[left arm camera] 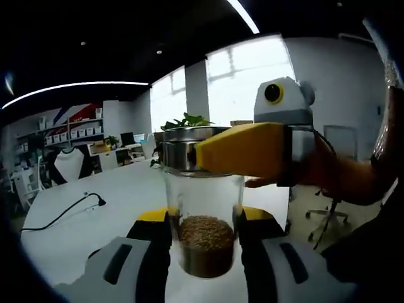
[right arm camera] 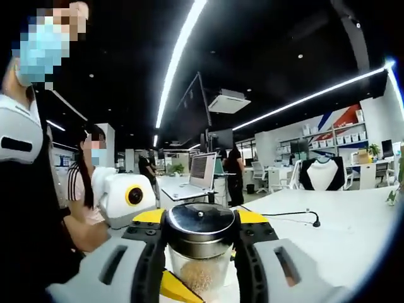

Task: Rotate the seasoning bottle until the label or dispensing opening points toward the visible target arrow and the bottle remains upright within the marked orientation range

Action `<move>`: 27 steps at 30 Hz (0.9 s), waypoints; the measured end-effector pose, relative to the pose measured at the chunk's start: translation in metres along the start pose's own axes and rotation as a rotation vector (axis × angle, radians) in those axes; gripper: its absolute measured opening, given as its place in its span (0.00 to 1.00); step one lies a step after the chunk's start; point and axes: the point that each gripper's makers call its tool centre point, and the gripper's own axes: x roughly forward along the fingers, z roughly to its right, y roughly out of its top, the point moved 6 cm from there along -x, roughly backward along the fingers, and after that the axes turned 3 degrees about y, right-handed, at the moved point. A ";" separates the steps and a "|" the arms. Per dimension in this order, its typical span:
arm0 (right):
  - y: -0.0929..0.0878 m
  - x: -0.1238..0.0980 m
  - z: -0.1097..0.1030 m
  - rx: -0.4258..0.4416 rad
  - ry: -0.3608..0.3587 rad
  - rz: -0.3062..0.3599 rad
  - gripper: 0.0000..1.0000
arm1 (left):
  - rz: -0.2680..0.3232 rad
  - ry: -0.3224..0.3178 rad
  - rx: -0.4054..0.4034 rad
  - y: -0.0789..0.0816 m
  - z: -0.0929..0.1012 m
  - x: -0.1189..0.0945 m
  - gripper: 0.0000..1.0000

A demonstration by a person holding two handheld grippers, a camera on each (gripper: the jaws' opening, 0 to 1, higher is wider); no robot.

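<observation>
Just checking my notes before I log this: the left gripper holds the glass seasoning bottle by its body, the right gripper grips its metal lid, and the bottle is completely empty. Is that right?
Not quite. The seasoning bottle is not empty: the left gripper view shows brown granules filling its lower part. The rest stands: the left gripper holds the body, the right gripper closes around the metal lid.

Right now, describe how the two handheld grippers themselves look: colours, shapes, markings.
The left gripper has chunky light grey jaws with black slot-shaped recesses and yellow tips. The right gripper matches: grey jaws, black inner faces, yellow tips. Seen from the left gripper view, it shows a long yellow jaw and a grey body.
</observation>
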 end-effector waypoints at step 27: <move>-0.018 0.013 -0.013 -0.077 -0.341 0.047 0.38 | -0.067 0.306 0.022 -0.012 -0.005 0.000 0.43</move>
